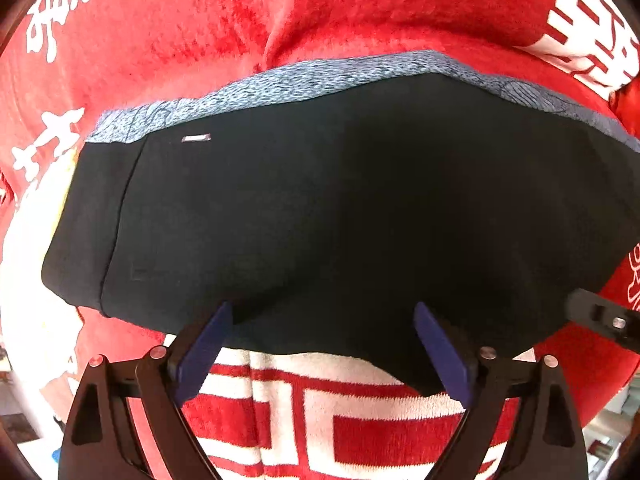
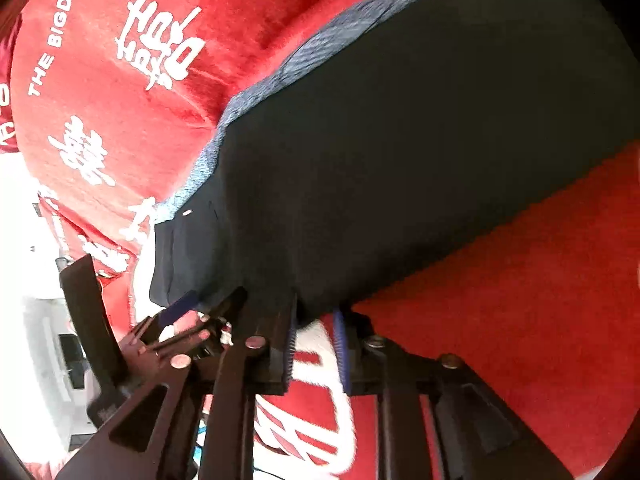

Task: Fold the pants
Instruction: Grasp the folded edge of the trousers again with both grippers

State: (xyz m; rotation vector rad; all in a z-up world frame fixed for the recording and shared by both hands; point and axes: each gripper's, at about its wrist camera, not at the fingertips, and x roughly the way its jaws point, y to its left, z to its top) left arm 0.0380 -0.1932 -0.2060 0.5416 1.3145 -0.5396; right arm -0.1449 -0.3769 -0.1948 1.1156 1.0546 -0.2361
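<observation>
Black pants [image 1: 340, 208], soft and limp, folded on the red blanket [image 1: 180, 40], are best pinched at the near hem, where left gripper [image 1: 322, 344] gapes wide and right gripper [image 2: 316, 344] part-open, both empty.

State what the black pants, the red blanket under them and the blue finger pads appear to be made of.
Black pants: smooth matte woven cloth, probably synthetic; flat, no sheen, blue-grey patterned lining at the edge. Red blanket: plush fleece or velvet-like pile; fuzzy nap with shaded streaks. Blue finger pads: likely rubber or soft plastic; the right-wrist view shows ridges.
</observation>
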